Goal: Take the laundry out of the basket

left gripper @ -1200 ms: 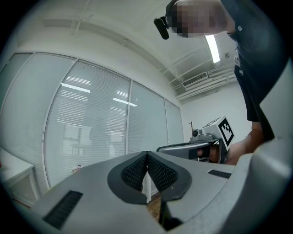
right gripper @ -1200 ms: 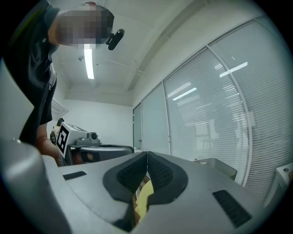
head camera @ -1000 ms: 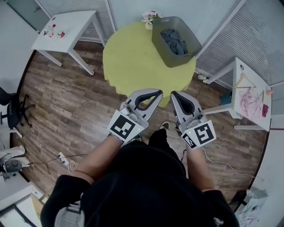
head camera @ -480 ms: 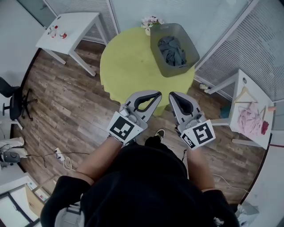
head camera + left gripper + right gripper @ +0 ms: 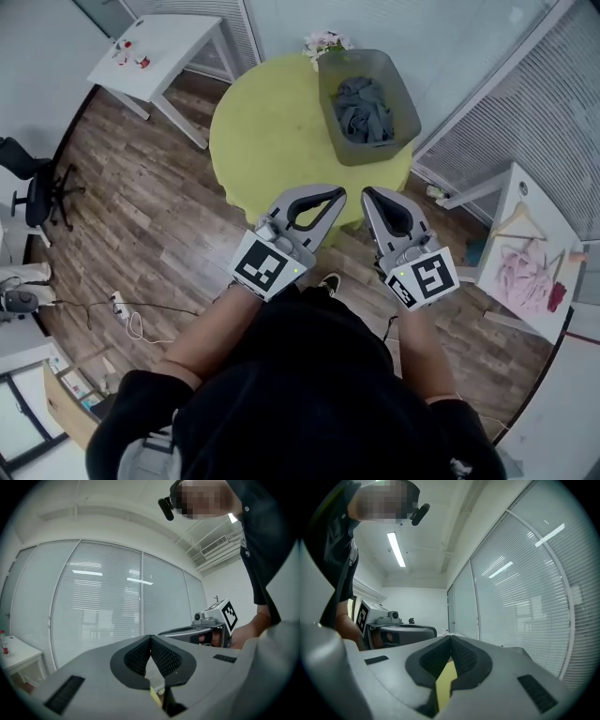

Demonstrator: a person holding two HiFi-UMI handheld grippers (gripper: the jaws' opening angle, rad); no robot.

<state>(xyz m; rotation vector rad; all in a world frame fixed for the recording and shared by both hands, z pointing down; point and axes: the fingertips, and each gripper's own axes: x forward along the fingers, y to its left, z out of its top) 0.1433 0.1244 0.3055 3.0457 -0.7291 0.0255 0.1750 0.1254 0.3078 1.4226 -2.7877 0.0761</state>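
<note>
Both my jaws are pressed together and empty, left gripper and right gripper level at the near edge of the round yellow bench. The laundry, a crumpled grey heap, lies in the grey basket on the bench's far side. It looks soft, light and limp, so I'd pinch a raised fold on top. Around me are a wood floor and blinds.
</note>
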